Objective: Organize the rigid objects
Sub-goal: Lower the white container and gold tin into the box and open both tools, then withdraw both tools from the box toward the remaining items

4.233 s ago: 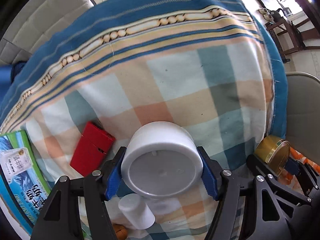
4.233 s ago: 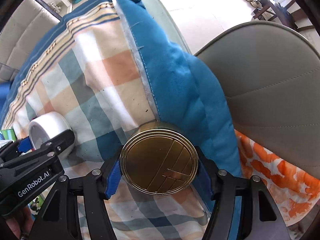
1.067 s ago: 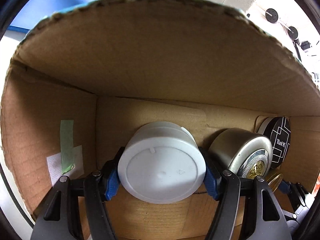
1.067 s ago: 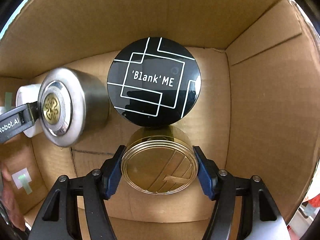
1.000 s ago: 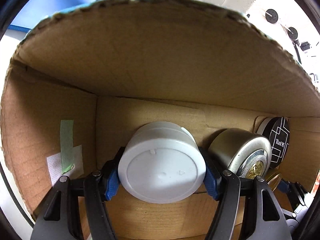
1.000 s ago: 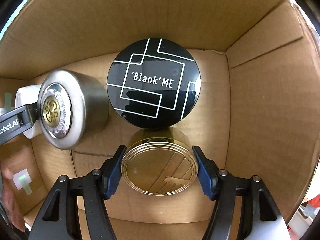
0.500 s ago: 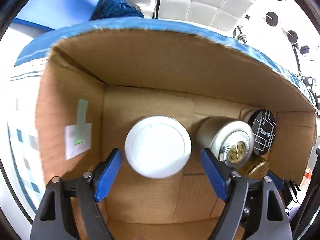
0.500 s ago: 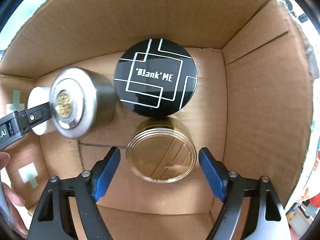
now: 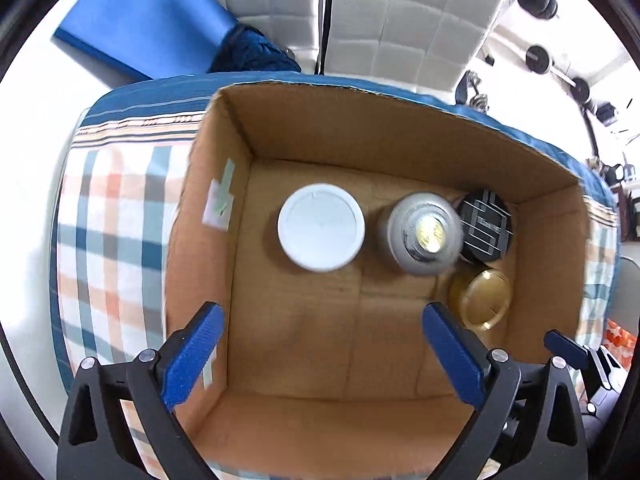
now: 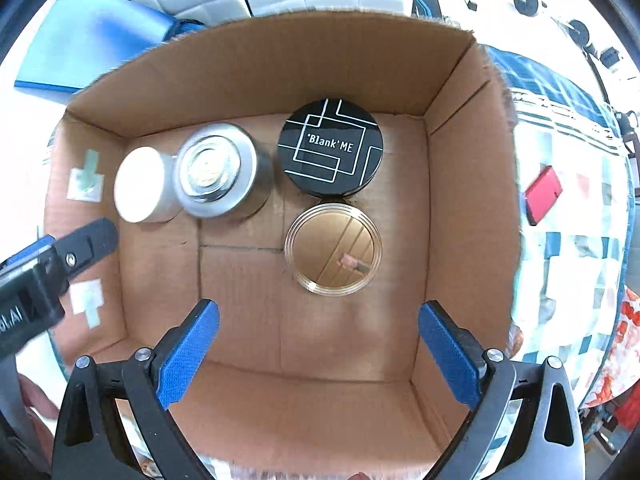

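- Your left gripper (image 9: 320,344) hangs above the cardboard box (image 9: 360,136), jaws spread wide, nothing between them.
- Your right gripper (image 10: 318,336) is the same: wide apart, empty, looking down into the box from above.
- White jar (image 9: 321,232) stands upright on the box floor, ahead of the left gripper and slightly left of its centre line; placed near the left wall, probably to start a row.
- Silver jar (image 9: 424,236) sits just right of the white one, close beside it; contact can't be told, this view is blurred.
- Black tin (image 10: 330,152) with white line print is ahead of the right gripper, near the back wall, just right of the silver jar.
- Gold tin (image 10: 333,249) lies flat, directly ahead of the right gripper, in front of the black tin, rims near or touching.
- Likely logic: round containers grouped lids-up along the back, front of the box left free for more.
- Count in box: four round containers, namely one white, one silver, one black, one gold.
- Outside the box: one red flat item (image 10: 543,194) on the checked cloth (image 10: 576,216), far right of the right gripper; probably still to pack.
- Two taped paper patches (image 10: 86,180) on the left wall.
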{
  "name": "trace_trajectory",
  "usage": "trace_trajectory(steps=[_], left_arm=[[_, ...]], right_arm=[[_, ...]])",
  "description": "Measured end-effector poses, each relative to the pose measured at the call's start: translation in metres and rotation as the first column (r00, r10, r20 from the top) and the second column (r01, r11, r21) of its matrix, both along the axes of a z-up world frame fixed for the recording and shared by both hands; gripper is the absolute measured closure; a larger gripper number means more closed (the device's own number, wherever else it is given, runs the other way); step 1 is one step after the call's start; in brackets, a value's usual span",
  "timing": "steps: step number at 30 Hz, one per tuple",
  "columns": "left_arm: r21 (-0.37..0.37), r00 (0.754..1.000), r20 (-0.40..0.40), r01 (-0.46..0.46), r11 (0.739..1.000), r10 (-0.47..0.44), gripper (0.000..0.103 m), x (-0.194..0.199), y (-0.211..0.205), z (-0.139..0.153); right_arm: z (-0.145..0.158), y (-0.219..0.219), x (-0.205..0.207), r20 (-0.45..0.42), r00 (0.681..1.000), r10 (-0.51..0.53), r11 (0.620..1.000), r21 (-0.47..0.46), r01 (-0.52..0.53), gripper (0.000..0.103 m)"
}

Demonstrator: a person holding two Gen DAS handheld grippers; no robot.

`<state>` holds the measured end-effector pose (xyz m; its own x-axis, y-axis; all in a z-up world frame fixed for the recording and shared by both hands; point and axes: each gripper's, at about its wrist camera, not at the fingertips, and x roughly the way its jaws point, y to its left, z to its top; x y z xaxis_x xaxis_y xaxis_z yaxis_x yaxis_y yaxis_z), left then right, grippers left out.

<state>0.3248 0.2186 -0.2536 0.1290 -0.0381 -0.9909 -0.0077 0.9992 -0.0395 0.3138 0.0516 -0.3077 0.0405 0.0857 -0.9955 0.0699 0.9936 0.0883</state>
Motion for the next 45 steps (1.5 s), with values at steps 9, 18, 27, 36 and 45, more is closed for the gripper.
trace_trajectory(steps=[9, 18, 27, 36, 45], left_arm=[[0.012, 0.994, 0.109, 0.012, 1.0, -0.014, 0.001, -0.057, -0.007, 0.045], [0.026, 0.982, 0.187, 0.022, 0.999, -0.026, 0.001, -0.096, -0.012, 0.081], [0.006, 0.974, 0.225, 0.026, 1.0, -0.027, 0.001, -0.122, -0.032, 0.106], [-0.018, 0.971, 0.223, 0.089, 0.996, -0.082, 0.001, -0.119, -0.116, 0.104], [0.016, 0.955, 0.171, 0.241, 0.97, -0.241, 0.001, -0.117, -0.242, 0.059]], right_arm=[[0.049, -0.003, -0.046, 0.088, 0.996, 0.028, 1.0, -0.003, -0.027, 0.002], [0.084, -0.013, -0.087, 0.166, 0.985, 0.038, 0.999, 0.008, -0.04, 0.002], [0.111, -0.03, -0.113, 0.208, 0.977, 0.039, 0.998, 0.05, -0.05, 0.002], [0.108, -0.113, -0.118, 0.19, 0.98, -0.065, 0.997, 0.043, 0.057, 0.002], [0.058, -0.247, -0.123, 0.092, 0.971, -0.223, 0.975, 0.008, 0.223, 0.009]])
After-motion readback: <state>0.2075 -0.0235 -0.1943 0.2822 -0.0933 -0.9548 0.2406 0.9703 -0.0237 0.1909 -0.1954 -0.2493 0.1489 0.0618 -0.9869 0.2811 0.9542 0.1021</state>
